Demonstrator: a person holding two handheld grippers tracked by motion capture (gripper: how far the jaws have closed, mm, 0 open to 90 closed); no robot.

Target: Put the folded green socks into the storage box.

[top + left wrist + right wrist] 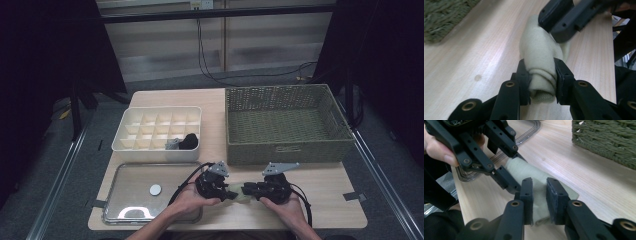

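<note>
A rolled cream cloth [241, 191] lies on the wooden table near its front edge, between my two grippers. My left gripper [231, 192] comes in from the left. In the left gripper view [541, 67] its pads squeeze the rolled end of the cloth [536, 47]. My right gripper [248, 189] comes in from the right. In the right gripper view [539, 185] its jaws stand close together on the flat end of the cloth [521, 170], which fills the narrow gap. The two grippers point at each other, tips almost touching.
A green wicker basket [287, 150] stands just behind the grippers at the right. A white divided box [127, 145] at the back left holds a black item [189, 141]. A shiny tray [115, 200] with a white disc [155, 189] lies left of my left hand.
</note>
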